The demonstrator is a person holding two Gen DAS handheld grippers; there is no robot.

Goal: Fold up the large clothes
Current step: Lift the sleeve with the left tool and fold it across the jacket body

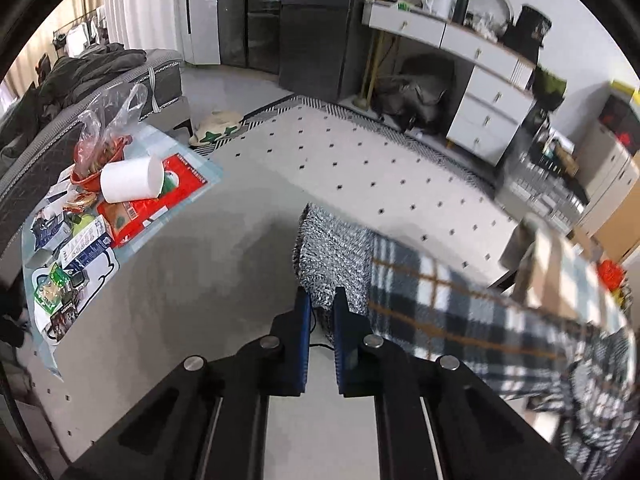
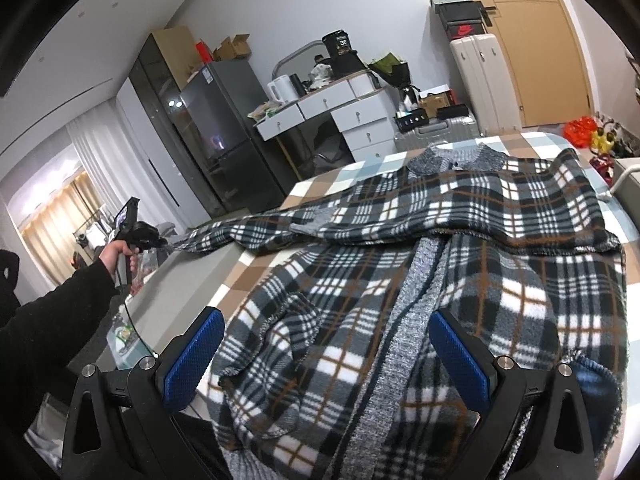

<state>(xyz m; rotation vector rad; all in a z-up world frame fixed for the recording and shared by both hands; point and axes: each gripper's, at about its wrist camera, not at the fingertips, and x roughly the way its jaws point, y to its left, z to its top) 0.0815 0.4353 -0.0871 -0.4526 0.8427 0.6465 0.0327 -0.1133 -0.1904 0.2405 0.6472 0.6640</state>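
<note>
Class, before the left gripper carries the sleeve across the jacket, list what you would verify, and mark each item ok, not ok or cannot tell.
1. Left gripper shut on the grey knitted cuff: ok.
2. Plaid fleece sleeve lifted and stretched out: ok.
3. Right gripper open, holding nothing: ok.
4. Black, white and brown plaid fleece jacket lying flat: not ok, front panel rumpled.
5. Checked bed cover under the collar smooth: ok.
6. Grip deep enough to hold: cannot tell.
</note>
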